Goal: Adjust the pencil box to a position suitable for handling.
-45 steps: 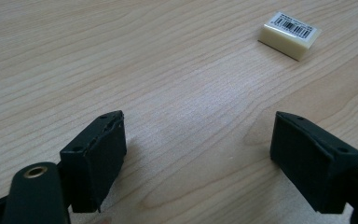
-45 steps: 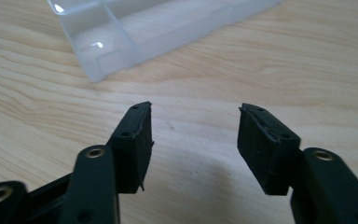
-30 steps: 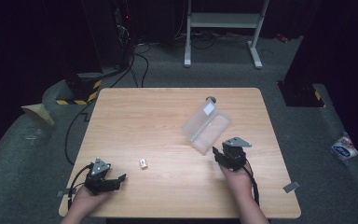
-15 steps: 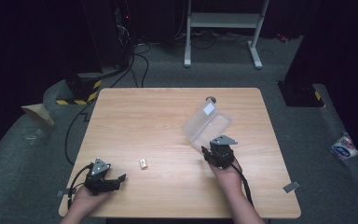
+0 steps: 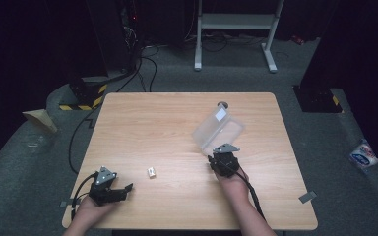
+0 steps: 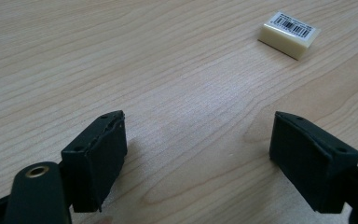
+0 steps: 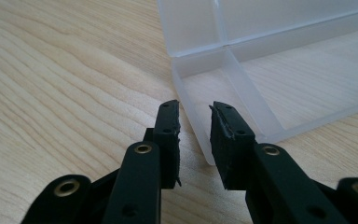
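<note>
Wooden table [image 5: 142, 128]: empty clear box [image 7: 279, 70], right tongs [image 7: 195, 122] closing astride its wall.

Desk [image 5: 157, 128]: light wood-grain laminate, smooth, low sheen. Frosted translucent plastic compartment box [image 7: 279, 88]: smooth, semi-matt walls. Small cream rubbery eraser block [image 6: 287, 35]: matt, glossy paper barcode label. Tool pads [image 6: 95, 158]: matt black plastic, rough edges, brass-coloured rivets.

Both hand-held grippers black: left hand-held gripper [image 5: 123, 189] lower left of frame, right hand-held gripper [image 5: 216, 158] centre-right. Grey 3-cornered plate on each, black cable trailing. Jaws blocky w/ brass rivets, small screw holes. Forearms bare, no sleeves.
</note>
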Motion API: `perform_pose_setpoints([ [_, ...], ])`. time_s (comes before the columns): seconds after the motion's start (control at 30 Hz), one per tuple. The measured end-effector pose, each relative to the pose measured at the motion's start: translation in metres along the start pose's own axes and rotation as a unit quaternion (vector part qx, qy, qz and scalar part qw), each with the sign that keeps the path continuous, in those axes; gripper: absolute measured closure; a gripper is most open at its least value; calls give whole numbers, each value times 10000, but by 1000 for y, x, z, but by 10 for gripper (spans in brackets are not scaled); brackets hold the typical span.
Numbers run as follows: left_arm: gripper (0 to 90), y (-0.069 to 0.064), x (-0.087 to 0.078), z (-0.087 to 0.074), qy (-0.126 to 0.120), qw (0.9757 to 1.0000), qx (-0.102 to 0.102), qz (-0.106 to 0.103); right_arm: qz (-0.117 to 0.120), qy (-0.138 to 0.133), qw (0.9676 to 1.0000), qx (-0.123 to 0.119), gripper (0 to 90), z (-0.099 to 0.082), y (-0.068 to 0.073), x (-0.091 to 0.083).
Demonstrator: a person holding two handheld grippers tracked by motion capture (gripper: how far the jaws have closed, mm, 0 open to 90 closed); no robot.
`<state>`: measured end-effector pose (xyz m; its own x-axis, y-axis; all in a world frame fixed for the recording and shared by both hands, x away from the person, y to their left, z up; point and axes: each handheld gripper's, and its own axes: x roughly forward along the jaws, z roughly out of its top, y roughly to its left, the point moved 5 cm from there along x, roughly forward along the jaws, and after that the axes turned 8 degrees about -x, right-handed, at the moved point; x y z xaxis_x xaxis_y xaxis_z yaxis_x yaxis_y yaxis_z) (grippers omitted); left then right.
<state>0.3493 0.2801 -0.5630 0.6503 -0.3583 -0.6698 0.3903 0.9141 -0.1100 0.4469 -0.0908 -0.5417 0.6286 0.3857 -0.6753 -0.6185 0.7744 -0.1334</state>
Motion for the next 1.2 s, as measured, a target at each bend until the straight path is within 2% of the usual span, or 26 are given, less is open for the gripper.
perform_pose_setpoints([
  [0.07, 192, 0, 0, 0, -3, 10000, -11, -8, -22, -5, 10000, -96, 794, 0, 3, 1],
  [0.3, 192, 0, 0, 0, -2, 10000, -9, -8, 44, -60, 9997, -229, 869, 2, 14, 3],
  [0.53, 192, 0, 0, 0, 6, 10000, -7, -7, 167, -141, 9995, -247, 874, 4, 29, 4],
  [0.73, 192, 0, 0, 0, 8, 10000, -12, -8, 338, -252, 9985, -344, 870, 5, 49, 3],
  [0.83, 192, 0, 0, 0, 3, 10000, 4, -2, 415, -310, 9981, -328, 844, 7, 52, 1],
  [0.87, 192, 0, 0, 0, 4, 10000, 7, -1, 380, -432, 9979, -292, 819, 10, 51, -3],
  [0.93, 192, 0, 0, 0, 6, 10000, 7, 0, 288, -496, 9981, -244, 810, 12, 45, -5],
  [1.03, 192, 0, 0, 0, 4, 10000, 7, 0, 62, -370, 9992, -121, 808, 9, 29, -2],
  [1.2, 192, 0, 0, 0, 8, 10000, 9, -2, -31, -215, 9998, 8, 806, 3, 17, 4],
])
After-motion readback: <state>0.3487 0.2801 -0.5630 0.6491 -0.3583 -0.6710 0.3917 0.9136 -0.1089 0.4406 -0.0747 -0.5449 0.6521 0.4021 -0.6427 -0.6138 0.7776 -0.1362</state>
